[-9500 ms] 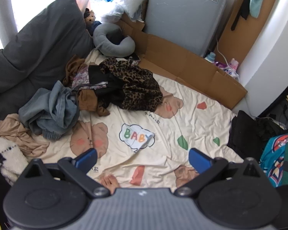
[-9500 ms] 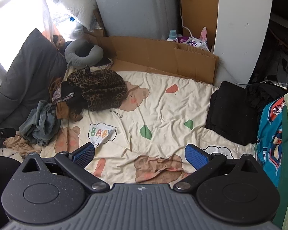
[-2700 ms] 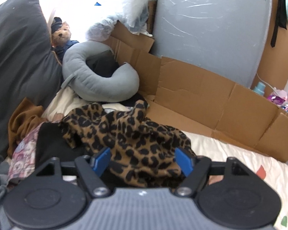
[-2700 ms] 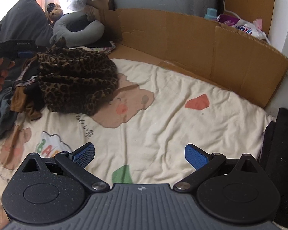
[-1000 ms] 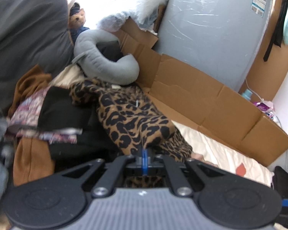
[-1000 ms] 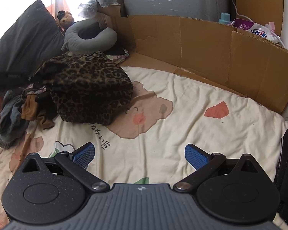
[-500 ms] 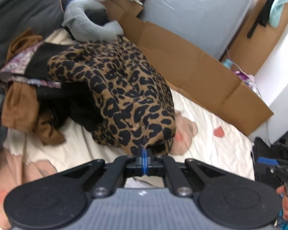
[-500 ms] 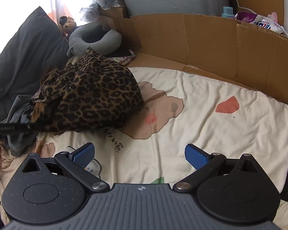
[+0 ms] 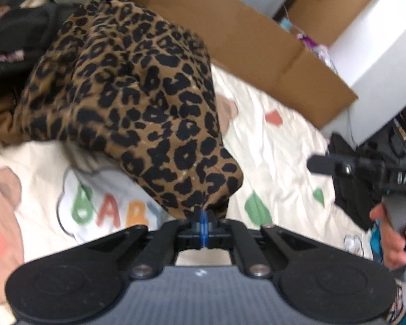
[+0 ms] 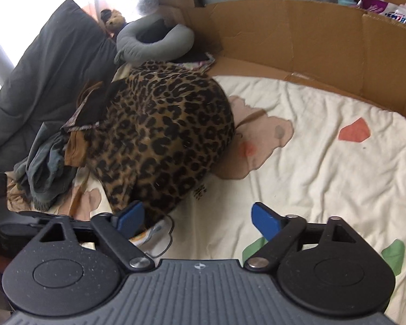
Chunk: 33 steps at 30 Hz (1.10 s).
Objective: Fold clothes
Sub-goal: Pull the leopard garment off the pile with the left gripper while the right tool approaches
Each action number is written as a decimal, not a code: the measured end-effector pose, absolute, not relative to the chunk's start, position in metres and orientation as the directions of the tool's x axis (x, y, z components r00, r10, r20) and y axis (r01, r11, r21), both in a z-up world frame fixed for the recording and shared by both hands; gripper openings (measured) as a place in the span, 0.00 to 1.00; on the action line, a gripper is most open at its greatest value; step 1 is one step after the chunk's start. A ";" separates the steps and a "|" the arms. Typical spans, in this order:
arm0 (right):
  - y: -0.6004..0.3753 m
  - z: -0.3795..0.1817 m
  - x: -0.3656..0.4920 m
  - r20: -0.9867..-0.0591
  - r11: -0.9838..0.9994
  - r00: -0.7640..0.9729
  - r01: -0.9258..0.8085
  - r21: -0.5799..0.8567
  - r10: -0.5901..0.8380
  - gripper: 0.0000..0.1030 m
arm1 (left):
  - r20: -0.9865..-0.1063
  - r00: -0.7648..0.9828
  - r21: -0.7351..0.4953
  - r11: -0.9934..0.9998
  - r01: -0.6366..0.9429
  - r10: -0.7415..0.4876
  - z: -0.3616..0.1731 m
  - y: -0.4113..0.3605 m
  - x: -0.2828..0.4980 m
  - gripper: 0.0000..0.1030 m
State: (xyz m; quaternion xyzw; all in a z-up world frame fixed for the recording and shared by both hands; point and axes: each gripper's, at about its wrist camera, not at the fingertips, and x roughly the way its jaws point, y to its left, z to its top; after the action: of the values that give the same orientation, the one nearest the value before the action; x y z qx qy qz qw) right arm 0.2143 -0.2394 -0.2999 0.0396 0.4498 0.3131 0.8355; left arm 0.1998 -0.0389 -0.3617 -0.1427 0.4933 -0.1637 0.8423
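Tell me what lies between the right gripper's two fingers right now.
Mostly bare cream sheet, seen in the right wrist view. The leopard garment reaches only the inner finger; the closing right gripper presses on nothing.

Left gripper [image 9: 203, 223] is clamped shut at lower centre; right gripper [image 10: 195, 218], jaws closing, apparently grips nothing.

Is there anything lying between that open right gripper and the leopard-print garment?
Nothing visible. The right gripper, its fingers closing on air, faces the leopard-print garment across bare printed sheet; its left finger is already beside the fabric.
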 end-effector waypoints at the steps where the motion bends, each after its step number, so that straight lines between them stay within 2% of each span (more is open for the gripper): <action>1: -0.239 -0.301 0.213 -0.730 0.800 0.394 -0.489 0.348 0.559 0.83 | -0.794 0.444 -0.394 0.908 0.145 -0.415 -0.364 -0.041 0.199 0.01; 4: -0.239 -0.306 0.210 -0.737 0.800 0.384 -0.487 0.350 0.556 0.83 | -0.808 0.427 -0.379 0.913 0.152 -0.406 -0.364 -0.041 0.197 0.06; 5: -0.240 -0.307 0.209 -0.740 0.801 0.381 -0.485 0.351 0.555 0.83 | -0.802 0.435 -0.384 0.911 0.153 -0.411 -0.362 -0.039 0.196 0.13; 8: -0.241 -0.310 0.206 -0.746 0.802 0.373 -0.483 0.352 0.552 0.83 | -0.776 0.477 -0.393 0.908 0.147 -0.413 -0.350 -0.033 0.195 0.47; 9: -0.241 -0.311 0.206 -0.748 0.802 0.371 -0.482 0.351 0.550 0.83 | -0.762 0.500 -0.394 0.907 0.149 -0.413 -0.346 -0.030 0.197 0.52; 17: -0.239 -0.311 0.205 -0.755 0.807 0.374 -0.486 0.334 0.538 0.83 | -0.704 0.626 -0.365 0.927 0.086 -0.335 -0.332 -0.016 0.237 0.60; 23: -0.236 -0.308 0.203 -0.759 0.815 0.397 -0.500 0.292 0.516 0.83 | -0.645 0.701 -0.399 0.917 0.029 -0.303 -0.329 -0.006 0.267 0.64; 33: -0.237 -0.309 0.206 -0.750 0.811 0.390 -0.486 0.325 0.534 0.84 | -0.630 0.712 -0.446 0.895 -0.007 -0.309 -0.356 0.000 0.298 0.65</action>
State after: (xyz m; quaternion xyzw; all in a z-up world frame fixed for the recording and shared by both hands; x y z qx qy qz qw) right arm 0.2062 -0.2369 -0.3085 0.0263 0.4597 0.3061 0.8332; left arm 0.2979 -0.0002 -0.3557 -0.2133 0.3698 -0.0840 0.9004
